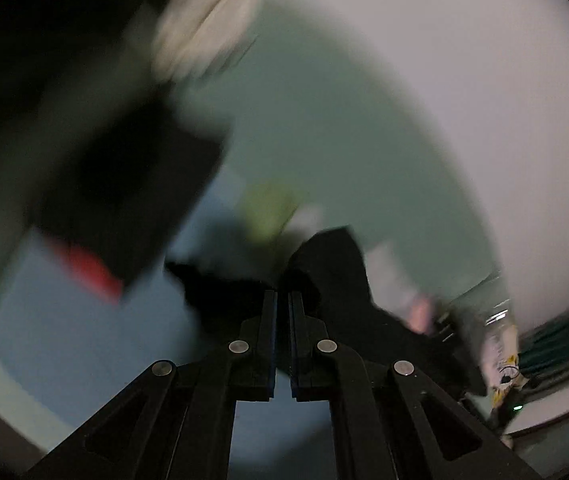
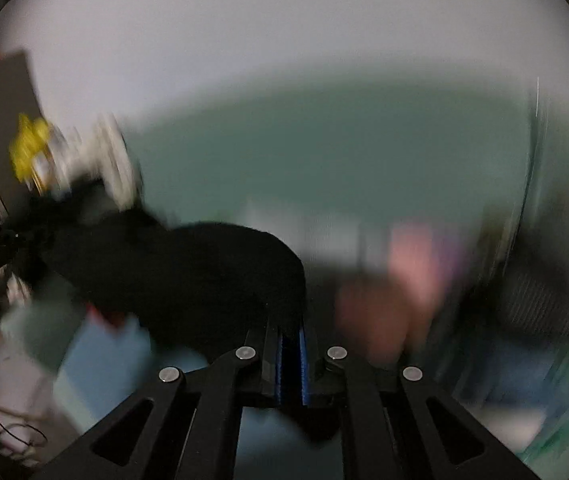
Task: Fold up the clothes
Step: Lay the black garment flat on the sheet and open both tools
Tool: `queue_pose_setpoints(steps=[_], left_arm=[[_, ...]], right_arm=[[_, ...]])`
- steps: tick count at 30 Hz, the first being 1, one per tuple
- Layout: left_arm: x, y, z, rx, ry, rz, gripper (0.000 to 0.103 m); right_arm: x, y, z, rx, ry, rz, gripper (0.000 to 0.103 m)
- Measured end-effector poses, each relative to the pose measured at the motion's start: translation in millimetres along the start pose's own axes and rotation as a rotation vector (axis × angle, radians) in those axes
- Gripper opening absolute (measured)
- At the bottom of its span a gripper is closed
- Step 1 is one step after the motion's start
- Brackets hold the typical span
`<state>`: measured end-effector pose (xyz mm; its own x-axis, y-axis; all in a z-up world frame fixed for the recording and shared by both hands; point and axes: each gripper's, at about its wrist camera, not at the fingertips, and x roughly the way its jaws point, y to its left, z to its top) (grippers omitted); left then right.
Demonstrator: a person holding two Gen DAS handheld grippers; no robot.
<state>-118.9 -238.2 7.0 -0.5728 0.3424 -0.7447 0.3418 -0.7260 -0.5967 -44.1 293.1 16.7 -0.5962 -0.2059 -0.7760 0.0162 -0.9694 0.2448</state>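
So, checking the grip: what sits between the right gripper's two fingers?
In the right wrist view, a fold of the black garment runs down between the right gripper's fingers, which are closed on it.

Matt black cloth garment (image 2: pixel 188 268), matt black plastic gripper fingers (image 1: pixel 268 320), shiny metal rivets (image 1: pixel 239 346)

From the right wrist view, the garment (image 2: pixel 188 268) hangs out of the right gripper (image 2: pixel 292 344) toward ten o'clock, its near corner caught between the jaws. From the left wrist view, the garment (image 1: pixel 336 276) rises beyond the left gripper (image 1: pixel 282 300) toward one o'clock.
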Motion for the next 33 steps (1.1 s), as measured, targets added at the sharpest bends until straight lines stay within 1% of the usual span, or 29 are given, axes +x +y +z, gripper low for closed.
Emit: queue_pose_setpoints(steps=[2,4,6,7,8,10,12,14,16,17,18,19,20,22,23,24,25,27,29,31,33], left_arm=[[49.4,47.3,-41.3,-0.071,0.128,0.057,0.004],[80.9,76.5,-80.1,-0.076,0.238,0.128,0.004],[92.9,96.2,-111.5,-0.052,0.308,0.207,0.004],[91.5,105.9,-123.2,-0.064,0.324,0.213,0.004],[86.6,115.6,-132.7,-0.089,0.330,0.199,0.004],[71.6,127.4,-140.8,-0.121,0.314,0.191,0.004],[51.2,135.4,-142.4,-0.120,0.280,0.224,0.004],[36.8,144.1,-141.1,-0.127,0.268,0.266,0.004],[26.5,154.4,-138.4,-0.139,0.264,0.313,0.004],[21.3,159.5,-137.0,-0.145,0.262,0.336,0.004],[16.2,164.6,-135.6,-0.151,0.260,0.360,0.004],[13.1,167.6,-134.6,-0.155,0.258,0.377,0.004],[11.1,169.5,-133.8,-0.158,0.256,0.391,0.004],[6.0,171.6,-134.1,-0.144,0.246,0.459,0.002],[2.5,172.8,-134.9,-0.131,0.238,0.500,0.002],[-0.9,176.2,-136.1,-0.144,0.233,0.505,0.002],[-4.2,180.7,-137.5,-0.170,0.230,0.489,0.002],[-9.9,184.2,-139.4,-0.185,0.214,0.488,0.002],[-11.9,179.9,-138.8,-0.172,0.199,0.492,0.001],[-8.6,171.7,-134.3,-0.171,0.196,0.450,0.004],[0.8,157.0,-124.7,-0.143,0.189,0.404,0.016]], right_arm=[[59.4,-19.9,-63.4,0.100,0.176,0.001,0.006],[92.4,-32.8,-119.9,0.195,0.308,0.014,0.006],[100.0,-36.1,-155.8,0.240,0.362,0.050,0.006],[100.4,-31.9,-166.8,0.244,0.390,0.070,0.006],[100.6,-27.1,-177.1,0.247,0.419,0.091,0.006],[100.8,-17.3,-197.7,0.252,0.477,0.133,0.006],[105.1,0.1,-212.8,0.210,0.551,0.168,0.007],[111.5,12.1,-227.0,0.153,0.625,0.176,0.007],[118.6,11.2,-226.5,0.137,0.662,0.184,0.007],[119.9,7.7,-220.9,0.148,0.673,0.201,0.019],[116.8,3.9,-212.6,0.152,0.665,0.192,0.029],[113.2,0.0,-204.0,0.155,0.655,0.180,0.047],[107.1,-5.9,-189.0,0.155,0.618,0.173,0.049],[95.2,-19.5,-160.3,0.177,0.537,0.173,0.050],[89.7,-27.0,-147.9,0.202,0.496,0.181,0.054],[90.3,-31.3,-136.6,0.215,0.470,0.172,0.057],[91.7,-35.1,-125.4,0.227,0.446,0.161,0.061],[105.0,-39.1,-112.8,0.176,0.425,0.056,0.062],[136.2,-43.2,-95.4,0.119,0.408,-0.052,0.062],[160.6,-61.8,-78.9,0.125,0.411,-0.089,0.062],[186.5,-67.9,-64.6,0.163,0.419,-0.083,0.062]])
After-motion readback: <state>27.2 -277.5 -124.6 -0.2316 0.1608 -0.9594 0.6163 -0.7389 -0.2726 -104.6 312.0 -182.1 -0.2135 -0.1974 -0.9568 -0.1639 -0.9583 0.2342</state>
